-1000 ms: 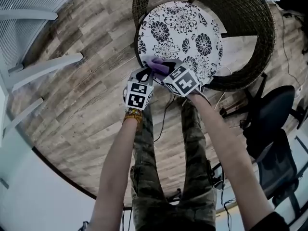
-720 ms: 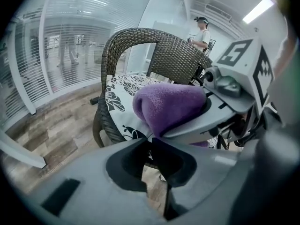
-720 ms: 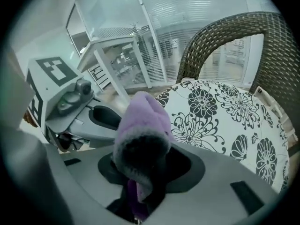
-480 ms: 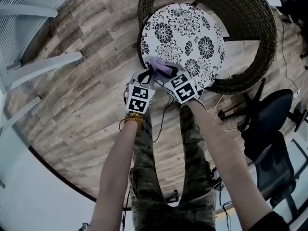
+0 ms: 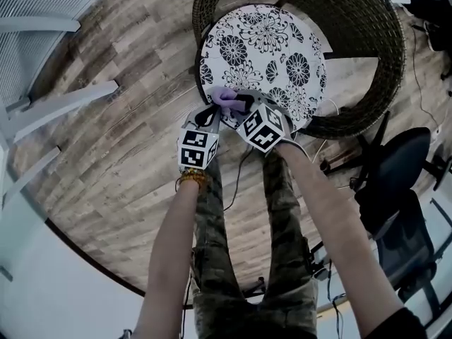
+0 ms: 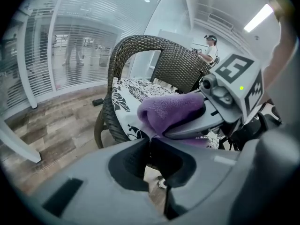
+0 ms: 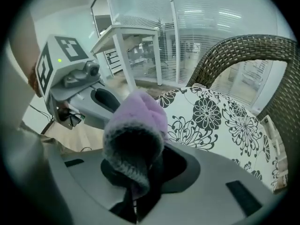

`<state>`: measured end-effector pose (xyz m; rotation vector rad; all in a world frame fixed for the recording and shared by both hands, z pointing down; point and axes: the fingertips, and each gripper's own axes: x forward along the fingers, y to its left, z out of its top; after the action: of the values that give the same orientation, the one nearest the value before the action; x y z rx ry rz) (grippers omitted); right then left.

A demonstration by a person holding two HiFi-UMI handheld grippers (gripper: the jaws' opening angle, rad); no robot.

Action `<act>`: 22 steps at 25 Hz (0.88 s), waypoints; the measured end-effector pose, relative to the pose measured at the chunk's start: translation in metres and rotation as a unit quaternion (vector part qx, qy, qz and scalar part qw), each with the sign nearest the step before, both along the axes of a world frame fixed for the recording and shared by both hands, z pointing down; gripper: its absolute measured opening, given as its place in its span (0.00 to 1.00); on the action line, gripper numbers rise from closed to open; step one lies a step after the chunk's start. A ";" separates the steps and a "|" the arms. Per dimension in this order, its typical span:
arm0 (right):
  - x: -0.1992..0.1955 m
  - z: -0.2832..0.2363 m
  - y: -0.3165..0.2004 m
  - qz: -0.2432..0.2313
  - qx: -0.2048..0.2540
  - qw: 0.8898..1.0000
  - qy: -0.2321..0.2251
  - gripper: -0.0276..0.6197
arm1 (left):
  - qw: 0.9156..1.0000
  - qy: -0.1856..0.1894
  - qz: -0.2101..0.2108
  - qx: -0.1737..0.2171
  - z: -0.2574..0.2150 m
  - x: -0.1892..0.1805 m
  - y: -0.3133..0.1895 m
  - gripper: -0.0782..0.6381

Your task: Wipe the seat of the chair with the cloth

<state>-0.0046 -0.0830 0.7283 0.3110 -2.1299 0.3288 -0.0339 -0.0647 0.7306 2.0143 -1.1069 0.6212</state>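
A wicker chair holds a round white seat cushion [image 5: 268, 41] printed with black flowers. At its near edge a bunched purple cloth [image 5: 224, 96] hangs between both grippers. My right gripper [image 5: 240, 106] is shut on the cloth [image 7: 140, 118], which bulges out over its jaws and hides the tips. My left gripper [image 5: 212, 113] meets it from the left, its jaws closed with a thin corner of the cloth [image 6: 171, 109] running into their tips [image 6: 150, 140]. In the right gripper view the left gripper [image 7: 105, 100] reaches the cloth just above the seat [image 7: 220, 121].
The chair's woven backrest [image 5: 360, 20] curves around the far and right sides of the seat. A black office chair [image 5: 395, 168] stands at the right. White table legs [image 5: 63, 97] cross the wooden floor at the left. The person's legs are below the grippers.
Both grippers stay together on the cloth at the seat's near edge. They have shifted slightly to the left over the last half second.
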 end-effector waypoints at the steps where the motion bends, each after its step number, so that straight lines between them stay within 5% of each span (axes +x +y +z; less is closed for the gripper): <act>1: 0.002 0.000 -0.002 -0.005 0.003 1.000 0.002 0.19 | 1.000 -0.003 0.001 0.000 0.000 0.000 0.000 0.15; 22: 0.116 0.017 -0.084 0.051 0.019 0.995 0.085 0.19 | 1.000 -0.010 0.004 0.001 0.000 -0.001 -0.001 0.14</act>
<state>0.1113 -0.1666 0.7457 0.4545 -1.9588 0.3105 -0.0345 -0.0660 0.7309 2.0200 -1.1118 0.6470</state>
